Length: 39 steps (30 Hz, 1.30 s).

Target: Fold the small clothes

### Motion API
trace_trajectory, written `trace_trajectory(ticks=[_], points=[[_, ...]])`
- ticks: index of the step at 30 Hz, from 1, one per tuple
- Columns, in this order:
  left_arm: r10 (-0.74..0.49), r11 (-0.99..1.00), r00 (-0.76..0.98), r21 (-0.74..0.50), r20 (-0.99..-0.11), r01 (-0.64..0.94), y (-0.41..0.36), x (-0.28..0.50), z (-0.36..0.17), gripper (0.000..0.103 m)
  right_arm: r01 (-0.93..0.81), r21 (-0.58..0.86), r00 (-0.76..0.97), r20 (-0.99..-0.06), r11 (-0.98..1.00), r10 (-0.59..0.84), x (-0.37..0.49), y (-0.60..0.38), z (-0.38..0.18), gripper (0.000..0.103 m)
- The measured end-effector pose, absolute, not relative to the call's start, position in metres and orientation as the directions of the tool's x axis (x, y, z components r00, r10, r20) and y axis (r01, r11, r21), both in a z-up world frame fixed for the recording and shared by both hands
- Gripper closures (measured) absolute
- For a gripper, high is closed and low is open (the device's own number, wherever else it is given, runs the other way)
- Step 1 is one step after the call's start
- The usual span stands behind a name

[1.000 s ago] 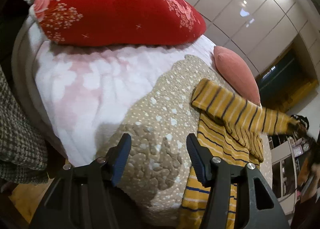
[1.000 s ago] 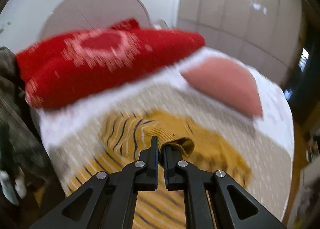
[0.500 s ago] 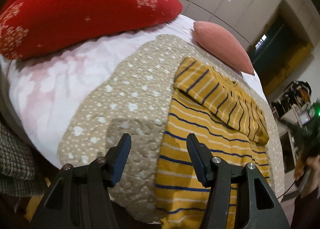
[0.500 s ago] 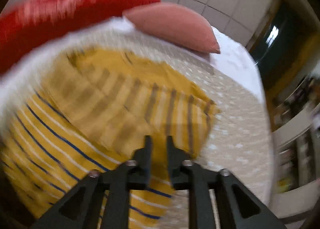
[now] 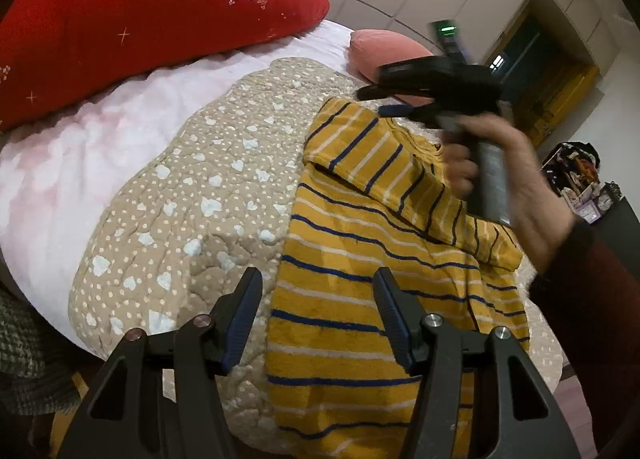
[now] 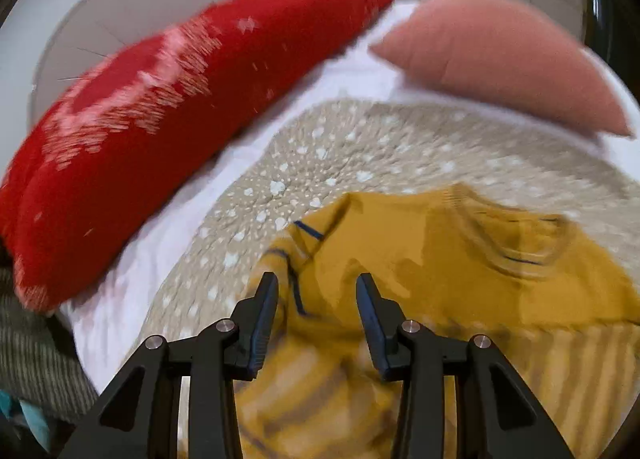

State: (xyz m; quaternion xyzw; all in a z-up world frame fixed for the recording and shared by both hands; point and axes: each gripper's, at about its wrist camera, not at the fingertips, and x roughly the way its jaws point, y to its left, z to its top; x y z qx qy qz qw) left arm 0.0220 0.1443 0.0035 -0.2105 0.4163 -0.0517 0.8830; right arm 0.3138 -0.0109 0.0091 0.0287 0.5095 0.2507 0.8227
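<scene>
Left gripper (image 5: 316,319) hangs low over the near edge of the bed w/ jaws about half apart, nothing between the pads; the yellow striped top (image 5: 360,299) lies flat just under and beyond it on the beige dotted quilt (image 5: 192,195). One sleeve is folded across the body. Right gripper (image 6: 316,315), in the person's hand (image 5: 492,163), hovers over the top's shoulder/collar end, jaws opening, no cloth pinched btwn them. Further back: white-pink sheet (image 5: 80,147), pink cushion (image 6: 500,59), big red floral pillow (image 5: 140,19). View from right wrist is blurred.
</scene>
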Motion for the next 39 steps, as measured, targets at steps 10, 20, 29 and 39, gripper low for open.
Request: trace_trajectory(ticks=[10, 20, 29, 39], points=[[-0.303, 0.873, 0.648, -0.476, -0.699, -0.105, 0.169, 0.031, -0.007, 0.046, -0.442, 0.286, 0.288, -0.852, 0.85, 0.436, 0.33, 0.045, -0.015, 0.102], [-0.276, 0.865, 0.646, -0.477, -0.712, -0.156, 0.189, 0.032, -0.017, 0.046, -0.363, 0.297, 0.292, -0.864, 0.883, 0.411, 0.356, 0.033, -0.002, 0.079], [-0.284, 0.866, 0.631, -0.475, -0.721, -0.153, 0.186, 0.034, -0.023, 0.046, -0.364, 0.423, 0.2, -0.834, 0.83, 0.514, 0.354, 0.044, -0.035, 0.092], [-0.247, 0.874, 0.624, -0.449, -0.741, -0.188, 0.189, 0.033, -0.024, 0.046, -0.437, 0.065, 0.445, -0.851, 0.897, 0.278, 0.364, 0.093, -0.002, 0.098]])
